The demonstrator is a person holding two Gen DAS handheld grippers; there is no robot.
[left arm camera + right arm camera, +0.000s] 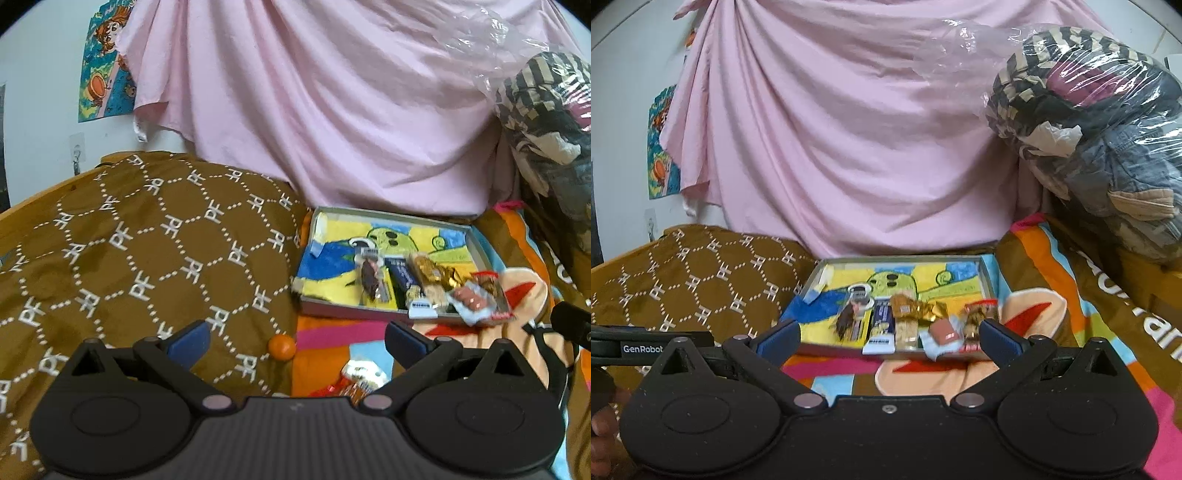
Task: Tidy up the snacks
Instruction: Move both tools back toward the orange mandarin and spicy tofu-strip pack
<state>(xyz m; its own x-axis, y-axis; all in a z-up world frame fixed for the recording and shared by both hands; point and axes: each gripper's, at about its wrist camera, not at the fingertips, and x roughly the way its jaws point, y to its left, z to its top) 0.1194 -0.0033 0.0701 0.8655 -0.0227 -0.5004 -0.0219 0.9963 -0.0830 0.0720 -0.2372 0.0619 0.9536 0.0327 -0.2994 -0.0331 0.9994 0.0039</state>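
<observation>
On the bright cartoon-printed blanket (1027,321) in front of a hanging pink sheet (849,147) lies a shallow grey tray (908,260) lined with a colourful cartoon towel, and the snacks sit in a row along its near edge. From left to right in the right wrist view there is a clear packet of dark brown pieces (851,317), a dark blue wrapped bar (882,325), a clear pack of pale biscuits (907,330) with a crumpled gold wrapper (925,308) just behind it, a light blue packet (942,334) that overhangs the tray's front rim, and a red-edged clear packet (977,321) at the right end. The right gripper (888,338) hangs just in front of this row with its blue-padded fingers spread wide and nothing between them. The left gripper (295,341) is further left, over the border of the blanket and a brown patterned cushion (129,258), its fingers likewise spread and empty. Between its fingers in the left wrist view a small orange ball (281,347) rests at the cushion's edge, and one more snack, a red and white wrapper (356,382), lies on the blanket well outside the tray. A plastic bag of folded clothes (1100,140) is piled at the right.
</observation>
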